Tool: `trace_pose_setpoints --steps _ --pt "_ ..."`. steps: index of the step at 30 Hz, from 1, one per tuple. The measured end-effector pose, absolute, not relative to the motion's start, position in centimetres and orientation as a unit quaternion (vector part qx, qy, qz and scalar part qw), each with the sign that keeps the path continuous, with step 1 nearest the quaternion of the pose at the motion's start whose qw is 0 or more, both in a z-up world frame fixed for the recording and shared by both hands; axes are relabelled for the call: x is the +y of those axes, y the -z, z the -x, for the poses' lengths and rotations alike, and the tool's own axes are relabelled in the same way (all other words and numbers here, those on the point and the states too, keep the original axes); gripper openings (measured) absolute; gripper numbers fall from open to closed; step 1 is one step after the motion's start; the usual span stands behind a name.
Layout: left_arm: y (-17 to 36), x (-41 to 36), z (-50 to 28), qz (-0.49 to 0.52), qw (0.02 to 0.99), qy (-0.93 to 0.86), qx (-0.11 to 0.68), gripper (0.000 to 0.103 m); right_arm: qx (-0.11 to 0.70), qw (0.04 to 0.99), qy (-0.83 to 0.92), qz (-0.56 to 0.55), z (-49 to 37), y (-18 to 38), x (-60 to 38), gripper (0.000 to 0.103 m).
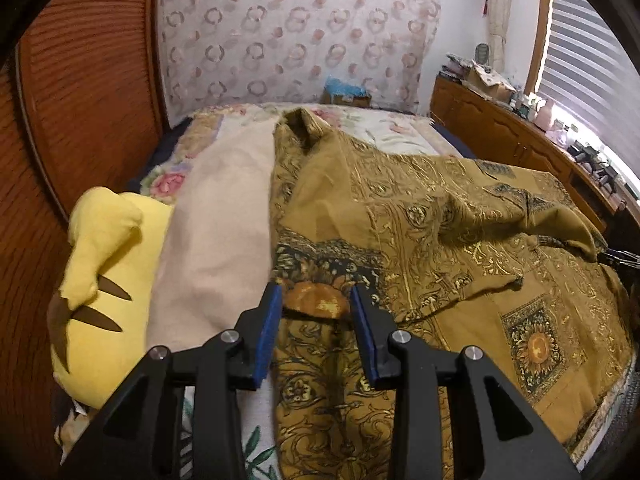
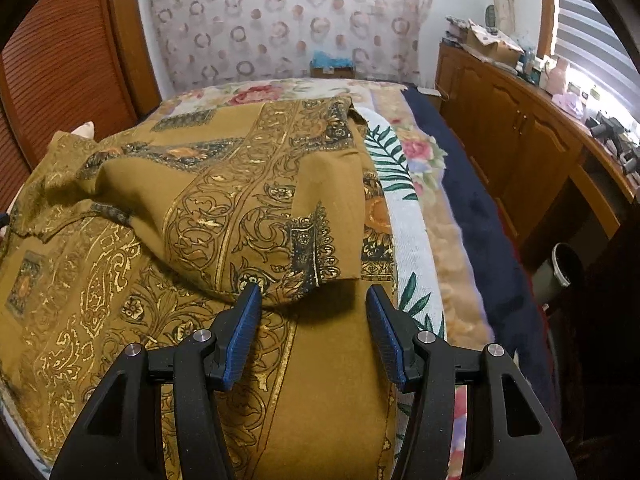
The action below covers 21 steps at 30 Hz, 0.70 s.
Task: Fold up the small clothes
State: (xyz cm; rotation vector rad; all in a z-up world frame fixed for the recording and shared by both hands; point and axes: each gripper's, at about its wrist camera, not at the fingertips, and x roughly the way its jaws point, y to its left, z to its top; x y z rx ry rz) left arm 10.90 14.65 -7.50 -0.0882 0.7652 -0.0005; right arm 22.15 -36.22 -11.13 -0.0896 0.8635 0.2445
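Mustard-gold printed cloth, a small garment with dark ornate borders and sunflower squares [image 1: 420, 240], lies spread over most of the floral bedspread [image 1: 224, 120], filling the centre and right of my left wrist view and the left and centre of my right wrist view. At the far left of the left view a yellow plush toy with brown stripes [image 1: 104, 264] sits just beside a plain beige cloth [image 1: 224, 216], which borders the garment's left edge; if I close on that edge carelessly I could catch the beige cloth with it and drag both. My left gripper [image 1: 316, 294] stands partly spread over a rumpled fold at the bottom centre, nothing pinched that I can see, so I risk taking a single layer and pulling the fold askew. Across in the right view, my right gripper [image 2: 314, 294] is spread wider, empty, its tips at the lower edge of a flap already turned over the garment; a shallow bite there may slip. Further right the garment ends near the bed's edge, beside a dark blue blanket [image 2: 480, 216] and a wooden cabinet [image 2: 520, 140], and a hard tug could slide it off.
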Motion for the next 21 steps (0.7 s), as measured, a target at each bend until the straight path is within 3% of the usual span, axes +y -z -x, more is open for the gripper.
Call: trace_pose_setpoints --steps 21 --pt "8.2 14.4 -11.8 0.043 0.926 -0.003 0.375 0.033 0.417 0.900 -0.114 0.051 -22.1 11.3 -36.0 0.056"
